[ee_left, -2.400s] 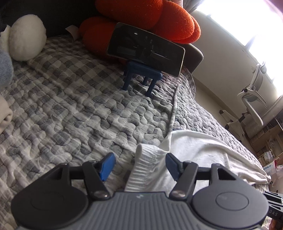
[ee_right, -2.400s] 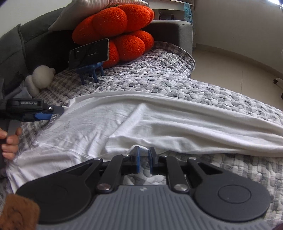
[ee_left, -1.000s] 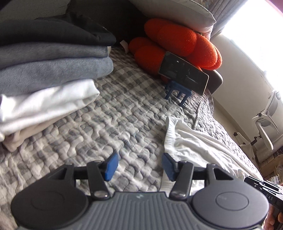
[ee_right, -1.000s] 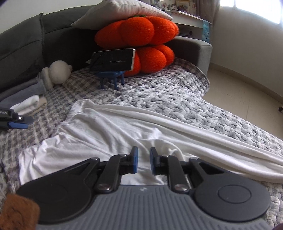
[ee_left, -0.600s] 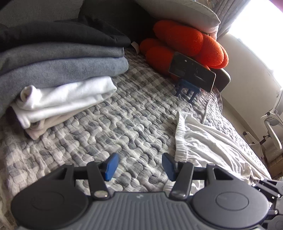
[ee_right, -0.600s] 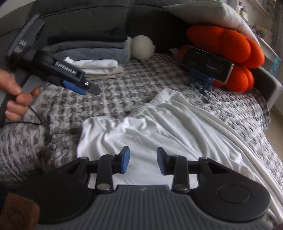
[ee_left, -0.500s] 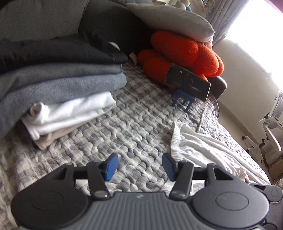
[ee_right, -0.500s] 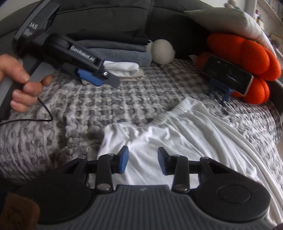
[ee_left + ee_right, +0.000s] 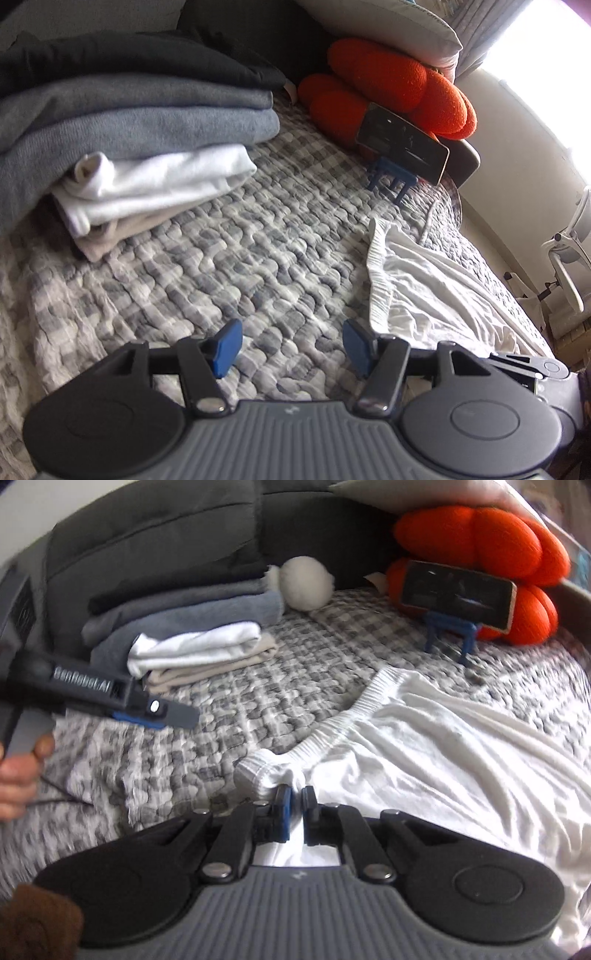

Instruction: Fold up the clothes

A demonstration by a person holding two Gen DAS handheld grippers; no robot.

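Now the right gripper (image 9: pixel 294 805) has just closed its jaws on a bunched fold of the white garment (image 9: pixel 424 760), pinching cloth near the ribbed waistband, which runs from the pads toward 1 o'clock in the right wrist view. The garment lies crumpled on the quilt (image 9: pixel 258 686), filling the view's right half. The left gripper (image 9: pixel 290 349) hangs above bare quilt with jaws wide and nothing between them; they have just opened a little further. In its view the garment sits at 3 o'clock, just beside the right finger (image 9: pixel 356 345) but clear of it. A stack (image 9: pixel 140 122) of folded clothes lies at 10 o'clock, dark and grey pieces above white. At 1 o'clock a phone (image 9: pixel 402 147) leans on a blue stand (image 9: pixel 391 181) before an orange cushion (image 9: pixel 388 81). A hand (image 9: pixel 18 771) grips the left gripper's handle.
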